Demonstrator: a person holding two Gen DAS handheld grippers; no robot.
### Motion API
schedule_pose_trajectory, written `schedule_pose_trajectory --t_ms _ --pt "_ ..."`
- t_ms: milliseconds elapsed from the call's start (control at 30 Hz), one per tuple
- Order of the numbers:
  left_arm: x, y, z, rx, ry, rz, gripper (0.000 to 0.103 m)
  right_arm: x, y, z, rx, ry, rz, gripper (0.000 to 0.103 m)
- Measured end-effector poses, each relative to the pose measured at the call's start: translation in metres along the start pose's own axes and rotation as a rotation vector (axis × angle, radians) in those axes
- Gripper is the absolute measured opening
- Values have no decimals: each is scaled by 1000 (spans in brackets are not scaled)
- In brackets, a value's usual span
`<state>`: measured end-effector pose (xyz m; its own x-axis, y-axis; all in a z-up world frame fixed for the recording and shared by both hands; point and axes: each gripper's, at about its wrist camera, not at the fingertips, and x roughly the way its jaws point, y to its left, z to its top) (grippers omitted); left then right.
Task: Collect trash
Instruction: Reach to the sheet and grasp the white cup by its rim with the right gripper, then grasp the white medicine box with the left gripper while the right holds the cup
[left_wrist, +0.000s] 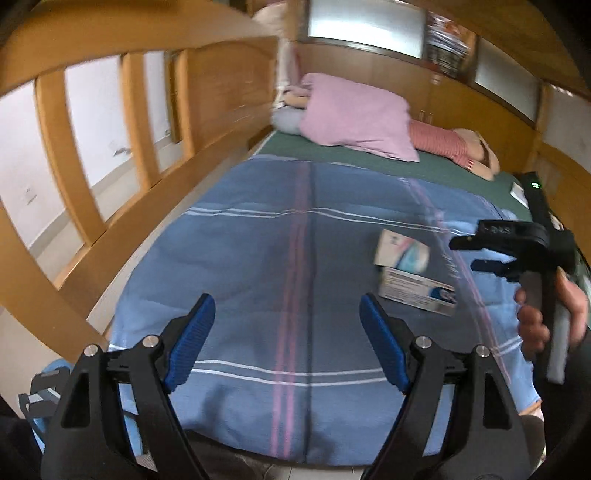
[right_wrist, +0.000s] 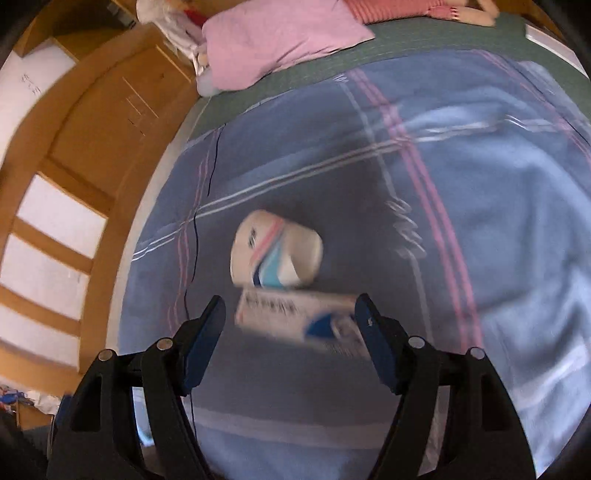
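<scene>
The left gripper (left_wrist: 286, 339) is hanging wide apart and empty over the blue striped blanket (left_wrist: 258, 240), and the right gripper (right_wrist: 290, 332) is also standing released, gripping nothing, with the flat white-and-blue box (right_wrist: 295, 321) lying on the blanket just in front of its fingers. Just behind this box the second white carton (right_wrist: 275, 254) is resting against it, both blurred. Further away the pink pillow (left_wrist: 354, 114) is lying on the green sheet (left_wrist: 424, 162), and the wooden headboard (left_wrist: 110, 147) is running along the left side of the bed.
</scene>
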<state>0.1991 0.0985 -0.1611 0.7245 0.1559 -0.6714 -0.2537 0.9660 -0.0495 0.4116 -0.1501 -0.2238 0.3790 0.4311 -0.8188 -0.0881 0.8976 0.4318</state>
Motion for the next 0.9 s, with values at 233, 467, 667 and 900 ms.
schedule_pose_trajectory --t_ms 233,467,667,900 --pt "15 31 3 -42 9 8 81 75 3 31 52 118 -81 65" --pt "26 38 1 -64 29 14 81 95 14 39 67 150 -92 23" --pt "33 24 -3 -26 46 -2 81 69 14 36 51 103 -53 16" --pt "44 -16 -4 94 55 -76 81 26 -13 30 90 39 5 16"
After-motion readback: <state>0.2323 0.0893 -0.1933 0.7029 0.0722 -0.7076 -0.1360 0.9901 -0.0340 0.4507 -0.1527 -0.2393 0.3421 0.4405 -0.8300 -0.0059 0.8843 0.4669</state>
